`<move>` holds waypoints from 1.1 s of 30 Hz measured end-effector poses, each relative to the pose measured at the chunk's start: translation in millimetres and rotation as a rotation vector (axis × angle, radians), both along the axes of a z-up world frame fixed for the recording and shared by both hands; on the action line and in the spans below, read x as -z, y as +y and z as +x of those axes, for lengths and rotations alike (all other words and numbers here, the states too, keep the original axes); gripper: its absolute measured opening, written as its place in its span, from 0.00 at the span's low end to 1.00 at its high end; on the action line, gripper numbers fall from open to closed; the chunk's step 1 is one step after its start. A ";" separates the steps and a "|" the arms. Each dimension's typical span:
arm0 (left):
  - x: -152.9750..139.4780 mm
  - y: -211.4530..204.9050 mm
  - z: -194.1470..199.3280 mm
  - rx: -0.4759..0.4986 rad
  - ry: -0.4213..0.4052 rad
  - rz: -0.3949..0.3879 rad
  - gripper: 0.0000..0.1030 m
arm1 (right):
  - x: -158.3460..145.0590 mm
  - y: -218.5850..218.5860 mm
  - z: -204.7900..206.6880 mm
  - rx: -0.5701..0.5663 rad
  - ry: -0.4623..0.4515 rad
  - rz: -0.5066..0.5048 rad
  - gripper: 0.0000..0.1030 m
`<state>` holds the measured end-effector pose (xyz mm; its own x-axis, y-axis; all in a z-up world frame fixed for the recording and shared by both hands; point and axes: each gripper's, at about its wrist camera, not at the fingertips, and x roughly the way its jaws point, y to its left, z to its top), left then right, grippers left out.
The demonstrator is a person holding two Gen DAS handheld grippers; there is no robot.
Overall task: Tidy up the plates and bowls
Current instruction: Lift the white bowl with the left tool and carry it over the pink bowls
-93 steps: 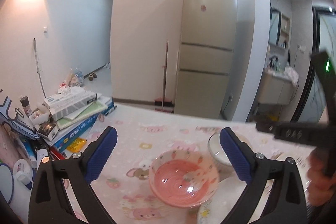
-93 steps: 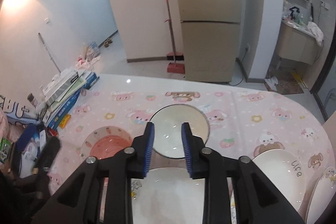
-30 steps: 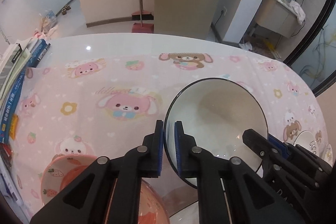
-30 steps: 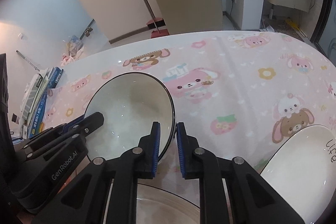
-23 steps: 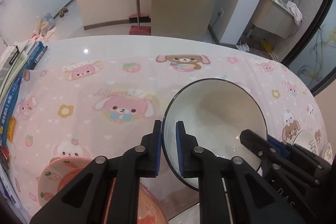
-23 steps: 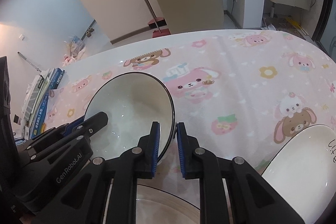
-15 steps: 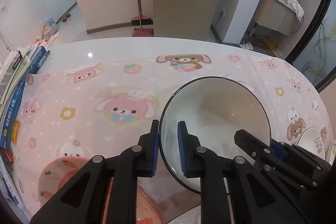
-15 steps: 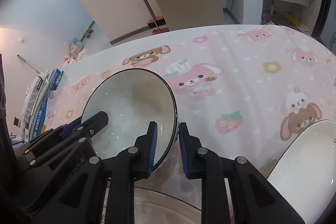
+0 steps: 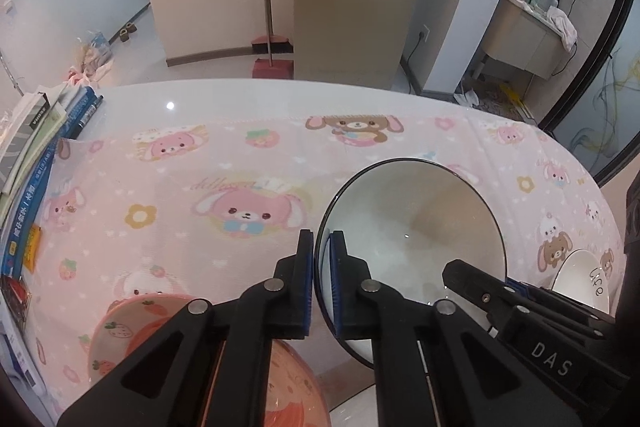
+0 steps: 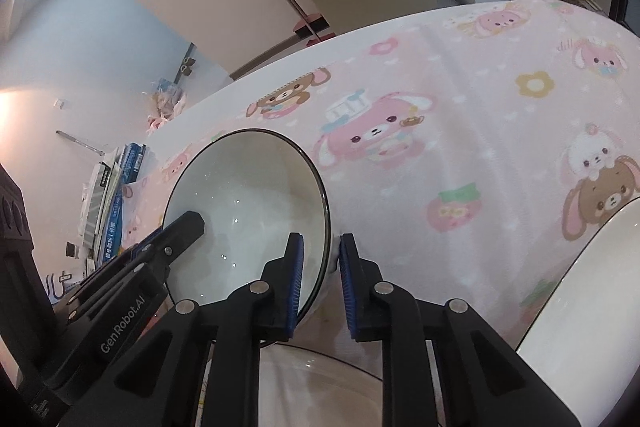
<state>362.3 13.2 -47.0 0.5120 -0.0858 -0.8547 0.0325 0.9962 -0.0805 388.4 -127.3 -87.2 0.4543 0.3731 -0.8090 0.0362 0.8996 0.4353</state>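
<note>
White bowl (image 9: 408, 227) with a black rim, held clear of the pink cloth (image 9: 160, 219), its mouth tipped toward the near edge of the tabletop (image 9: 240, 95) rather than level. It hangs over the middle of the cloth, nearer the near edge than the far one. The rim spans the gap between the two grippers, so neither hand is nearer: each already has an opposite side of it. The left gripper (image 9: 322, 239) is clamped on the left side of the rim, one pad inside the wall and one outside; its jaws have just been closing, with the rim between them. The right gripper (image 10: 320, 243) grasps the right side of the rim in the same way, the wall pinched between its pads; its jaws too have just been closing a little on the wall. Both point steeply down and forward, so the bowl lies ahead of and slightly below each. Directly beneath the pads, at the near edge, shows the rim of a dark-edged dish (image 10: 320, 379); judged from this, setting the bowl down there calls for a drop toward the near edge. A pink bowl (image 9: 132, 327) sits toward the near left corner, under the left gripper; a white plate (image 10: 580, 307) lies toward the near right corner, well apart from the held bowl
</note>
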 end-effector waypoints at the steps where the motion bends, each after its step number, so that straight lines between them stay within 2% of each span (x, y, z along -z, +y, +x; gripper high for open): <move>1: -3.1 1.1 -1.1 -0.002 -0.005 -0.011 0.06 | -5.1 0.2 -2.1 0.006 -0.010 -0.002 0.19; 4: -14.9 2.1 -5.9 0.001 -0.033 -0.037 0.05 | -20.4 -2.1 -8.1 0.010 -0.046 0.005 0.20; 9: -42.9 1.8 -19.6 0.027 -0.090 -0.036 0.05 | -44.0 -3.8 -17.6 0.005 -0.097 0.030 0.19; 13: -76.1 21.8 -38.3 0.010 -0.163 -0.092 0.05 | -71.6 0.8 -30.6 -0.033 -0.154 0.093 0.19; 15: -91.6 30.8 -48.6 -0.003 -0.190 -0.100 0.05 | -88.3 8.9 -41.1 -0.059 -0.201 0.090 0.20; 20: -125.9 45.8 -73.0 -0.028 -0.243 -0.060 0.06 | -116.6 32.6 -66.3 -0.102 -0.286 0.061 0.20; 23: -148.8 56.6 -94.5 -0.080 -0.330 -0.056 0.08 | -128.0 50.8 -82.7 -0.147 -0.313 0.068 0.20; 25: -158.7 59.4 -105.3 -0.088 -0.353 -0.042 0.08 | -133.9 55.5 -91.6 -0.156 -0.333 0.074 0.20; 28: -165.1 65.2 -125.0 -0.095 -0.375 -0.037 0.07 | -141.8 55.9 -102.0 -0.178 -0.364 0.096 0.20; 33: -154.4 81.1 -145.1 -0.122 -0.359 -0.061 0.05 | -141.3 60.8 -105.5 -0.236 -0.342 0.152 0.20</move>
<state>217.2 94.3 107.3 0.7874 -0.0513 -0.6143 -0.0490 0.9882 -0.1453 282.9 -66.5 54.1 0.5744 0.6016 -0.5550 -0.3315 0.7910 0.5143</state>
